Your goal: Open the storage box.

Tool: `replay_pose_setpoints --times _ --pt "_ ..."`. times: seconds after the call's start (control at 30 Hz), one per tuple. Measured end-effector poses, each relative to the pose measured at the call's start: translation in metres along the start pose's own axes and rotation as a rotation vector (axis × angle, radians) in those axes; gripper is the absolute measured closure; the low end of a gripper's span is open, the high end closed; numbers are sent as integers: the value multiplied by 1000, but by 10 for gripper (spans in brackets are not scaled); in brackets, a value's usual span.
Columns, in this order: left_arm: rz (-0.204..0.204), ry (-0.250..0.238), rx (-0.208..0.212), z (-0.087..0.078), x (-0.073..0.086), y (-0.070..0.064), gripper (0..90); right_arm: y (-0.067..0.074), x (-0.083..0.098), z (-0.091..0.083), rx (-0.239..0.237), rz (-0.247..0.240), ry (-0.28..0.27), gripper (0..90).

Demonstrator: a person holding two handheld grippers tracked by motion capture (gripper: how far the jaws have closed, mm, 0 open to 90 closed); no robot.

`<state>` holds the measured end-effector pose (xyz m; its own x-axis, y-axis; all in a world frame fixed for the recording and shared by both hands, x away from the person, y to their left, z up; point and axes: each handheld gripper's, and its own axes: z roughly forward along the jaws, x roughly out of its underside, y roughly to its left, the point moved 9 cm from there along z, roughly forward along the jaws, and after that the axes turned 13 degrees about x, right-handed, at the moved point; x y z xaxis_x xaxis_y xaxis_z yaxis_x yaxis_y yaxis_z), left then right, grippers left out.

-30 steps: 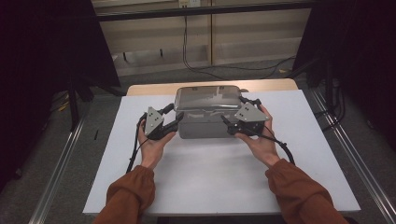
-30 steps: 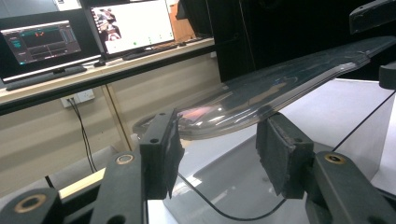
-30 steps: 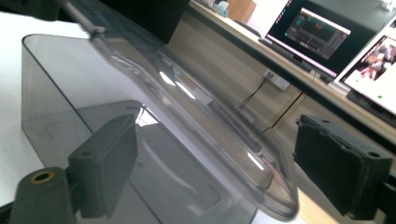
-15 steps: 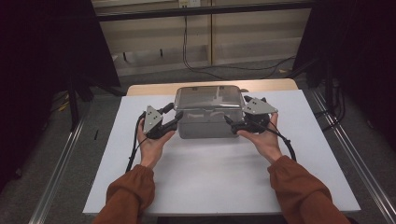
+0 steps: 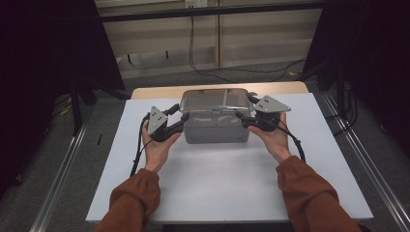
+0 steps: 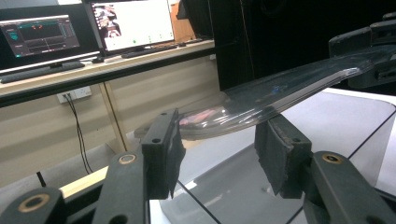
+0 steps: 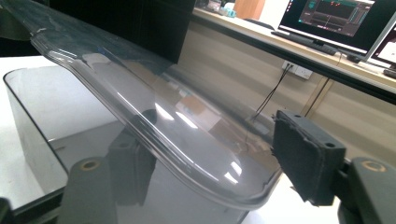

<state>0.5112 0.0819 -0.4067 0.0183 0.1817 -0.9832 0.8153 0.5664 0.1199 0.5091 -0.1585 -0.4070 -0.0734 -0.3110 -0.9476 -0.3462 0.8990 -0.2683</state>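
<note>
On white table (image 5: 232, 183), clear lid (image 5: 212, 100) over grey bin (image 5: 212, 129), left gripper (image 5: 180, 122), right gripper (image 5: 245, 120) flanking

No text, label or number is legible anywhere

Tabletop (image 5: 217, 183): white surface, wooden edge showing at far side. One clear grey plastic box (image 5: 215, 129) rests on it, toward the far edge.

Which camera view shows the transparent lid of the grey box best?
The right gripper view: the transparent lid spans the frame, its rounded edge and reflections plain, lifted above the grey box. The left gripper view shows the lid edge-on, as a thin curved sheet. The high view shows its whole outline, small and dim.
</note>
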Motion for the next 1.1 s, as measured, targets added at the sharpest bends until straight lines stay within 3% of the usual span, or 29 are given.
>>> replay_pose_setpoints --times 0.03,0.1,0.3,0.53,0.9,1.1 --pt "-4 -4 -7 1 -1 1 446 -2 -1 0 2 5 -9 335" --pt "-7 2 -17 2 -1 2 421 -2 -2 0 3 5 -12 339" --pt "-19 1 -22 5 -4 6 415 -6 -3 1 6 33 -32 373" --pt "3 6 -12 9 -4 8 426 -10 -4 5 6 50 -43 440" --pt "-1 -4 -8 10 -6 14 472 -9 -8 8 -1 57 -54 454" --pt "21 -2 -21 13 -10 18 506 -11 -11 9 -8 65 -59 459"
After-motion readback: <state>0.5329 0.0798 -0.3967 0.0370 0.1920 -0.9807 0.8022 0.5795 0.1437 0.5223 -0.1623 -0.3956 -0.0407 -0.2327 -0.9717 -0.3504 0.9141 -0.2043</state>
